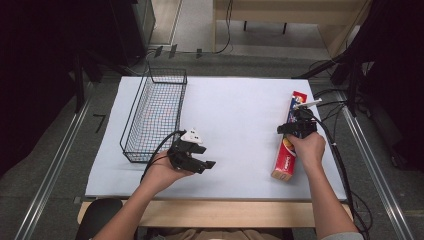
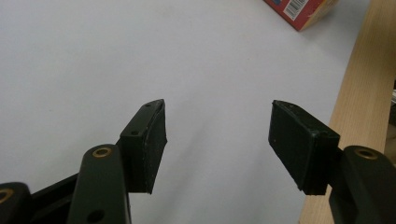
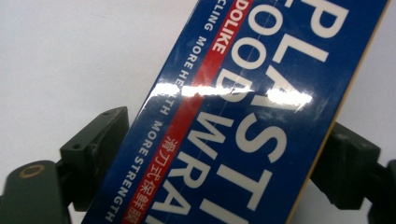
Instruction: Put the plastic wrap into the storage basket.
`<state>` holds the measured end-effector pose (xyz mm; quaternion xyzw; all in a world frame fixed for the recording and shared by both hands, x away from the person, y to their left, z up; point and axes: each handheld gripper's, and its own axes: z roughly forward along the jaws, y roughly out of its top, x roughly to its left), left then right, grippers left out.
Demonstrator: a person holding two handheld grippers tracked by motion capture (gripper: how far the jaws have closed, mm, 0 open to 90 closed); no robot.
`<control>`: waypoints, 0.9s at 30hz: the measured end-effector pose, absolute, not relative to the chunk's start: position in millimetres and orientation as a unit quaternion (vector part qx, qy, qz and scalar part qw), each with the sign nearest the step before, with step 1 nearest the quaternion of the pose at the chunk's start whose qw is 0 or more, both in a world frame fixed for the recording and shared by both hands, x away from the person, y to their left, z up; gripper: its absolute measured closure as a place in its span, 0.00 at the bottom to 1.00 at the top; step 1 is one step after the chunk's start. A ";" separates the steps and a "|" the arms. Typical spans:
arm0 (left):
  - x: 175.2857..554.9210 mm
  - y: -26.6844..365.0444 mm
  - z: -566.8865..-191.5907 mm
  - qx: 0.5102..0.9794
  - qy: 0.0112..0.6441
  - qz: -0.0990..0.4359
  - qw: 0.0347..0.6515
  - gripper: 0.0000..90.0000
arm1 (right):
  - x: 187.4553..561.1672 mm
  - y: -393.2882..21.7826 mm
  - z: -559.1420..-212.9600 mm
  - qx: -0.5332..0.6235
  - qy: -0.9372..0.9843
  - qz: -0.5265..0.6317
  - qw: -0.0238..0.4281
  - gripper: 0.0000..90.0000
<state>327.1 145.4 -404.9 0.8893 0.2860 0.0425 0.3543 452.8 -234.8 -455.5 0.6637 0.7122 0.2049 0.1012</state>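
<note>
A long box of plastic wrap [image 1: 285, 162], blue on top with red and yellow ends, lies lengthwise near the right edge of the white table top [image 1: 240, 115]. My right gripper [image 1: 295, 127] comes down over its middle, and in the right gripper view its jaws press against both long sides of the box [image 3: 243, 107], so it is shut on it. My left gripper [image 1: 207, 156] hovers over the front left of the table, open and pointing right. Nothing sits between its jaws [image 2: 217, 140]. One corner of the box [image 2: 303, 7] shows far ahead of them.
A black wire basket [image 1: 155, 115] stands on the left part of the table, its length running front to back. The table's wooden front edge [image 2: 364, 93] runs just beside the left gripper. Cables trail off both grippers.
</note>
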 end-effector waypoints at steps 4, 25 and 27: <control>327.5 145.7 -404.9 0.888 0.287 0.042 0.356 0.42 | 452.1 -234.8 -452.4 0.658 0.719 0.201 0.101 0.24; 328.1 147.7 -404.2 0.885 0.293 0.044 0.358 0.42 | 450.1 -225.9 -443.5 0.638 0.741 0.187 0.091 0.41; 327.6 146.9 -404.3 0.885 0.293 0.043 0.359 0.42 | 449.8 -226.4 -443.8 0.637 0.741 0.189 0.092 0.42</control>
